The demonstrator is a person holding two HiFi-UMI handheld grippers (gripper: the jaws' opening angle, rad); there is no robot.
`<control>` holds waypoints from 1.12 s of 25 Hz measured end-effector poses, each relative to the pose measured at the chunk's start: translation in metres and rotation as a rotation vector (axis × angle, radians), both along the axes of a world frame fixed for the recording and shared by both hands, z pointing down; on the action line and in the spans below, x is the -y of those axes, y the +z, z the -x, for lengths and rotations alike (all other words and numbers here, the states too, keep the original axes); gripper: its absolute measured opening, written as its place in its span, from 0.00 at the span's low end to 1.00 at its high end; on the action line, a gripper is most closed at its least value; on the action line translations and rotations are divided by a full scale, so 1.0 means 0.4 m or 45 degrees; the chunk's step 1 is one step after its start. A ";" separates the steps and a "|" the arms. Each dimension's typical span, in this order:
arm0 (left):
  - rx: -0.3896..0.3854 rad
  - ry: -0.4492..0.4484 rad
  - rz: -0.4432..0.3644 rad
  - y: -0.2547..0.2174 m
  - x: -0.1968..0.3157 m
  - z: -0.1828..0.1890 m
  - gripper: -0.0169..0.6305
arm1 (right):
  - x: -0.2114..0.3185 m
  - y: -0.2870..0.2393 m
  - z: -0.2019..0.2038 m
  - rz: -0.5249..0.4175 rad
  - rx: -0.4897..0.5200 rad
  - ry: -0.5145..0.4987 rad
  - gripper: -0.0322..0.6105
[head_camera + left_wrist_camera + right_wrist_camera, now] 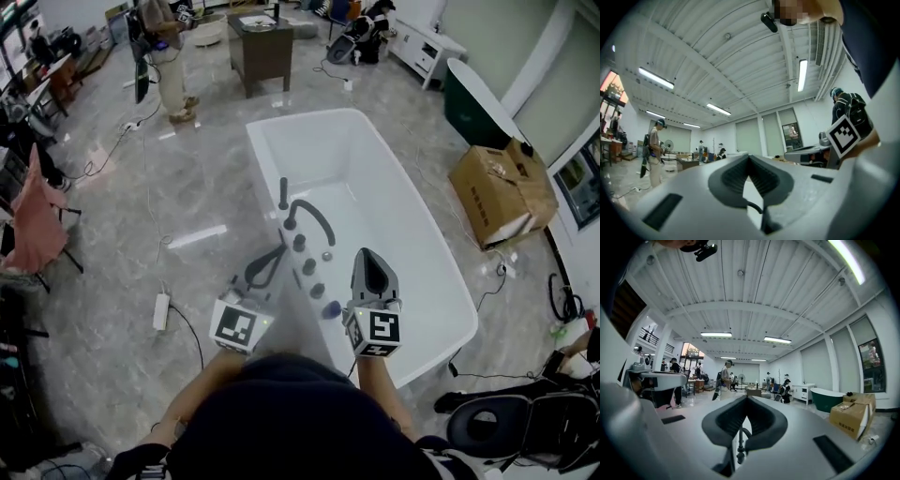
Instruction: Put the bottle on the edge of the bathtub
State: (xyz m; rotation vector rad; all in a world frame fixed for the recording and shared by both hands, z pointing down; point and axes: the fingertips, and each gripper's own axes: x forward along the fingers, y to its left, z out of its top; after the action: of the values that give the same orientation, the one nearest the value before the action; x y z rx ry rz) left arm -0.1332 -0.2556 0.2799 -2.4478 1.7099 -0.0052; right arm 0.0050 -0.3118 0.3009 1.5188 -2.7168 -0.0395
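Observation:
The white bathtub (427, 258) fills the middle of the head view. On its left rim, by the black tap fittings (309, 220), stands a small dark blue round thing (331, 307); I cannot tell whether it is the bottle seen from above. My left gripper (278, 253) hangs over that rim, left of the fittings, shut and empty. My right gripper (366, 255) is over the tub's near end, also shut with nothing held. Both point level out into the room, with the left gripper (749, 158) and the right gripper (746, 398) each showing tips that meet.
A cardboard box (497, 192) and a dark green tub (478, 103) stand to the right. A brown table (261, 42) and a standing person (169, 66) are at the back. A power strip (161, 311) and cables lie on the floor at left.

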 end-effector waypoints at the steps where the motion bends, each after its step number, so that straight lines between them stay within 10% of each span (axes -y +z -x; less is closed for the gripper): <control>1: -0.012 -0.056 -0.015 -0.018 -0.010 0.024 0.03 | 0.006 -0.016 0.025 -0.016 0.009 -0.042 0.08; 16: -0.039 -0.736 -0.050 -0.117 -0.211 0.277 0.03 | -0.056 -0.150 0.338 -0.147 0.057 -0.633 0.08; 28: 0.022 -0.830 -0.069 -0.149 -0.288 0.347 0.03 | -0.136 -0.197 0.411 -0.178 0.090 -0.724 0.08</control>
State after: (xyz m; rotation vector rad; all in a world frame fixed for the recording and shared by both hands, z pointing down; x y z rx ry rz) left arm -0.2721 -0.1406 0.2202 -1.7421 2.3699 -0.0543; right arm -0.1594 -0.2573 0.2221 0.7274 -3.1610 -0.1928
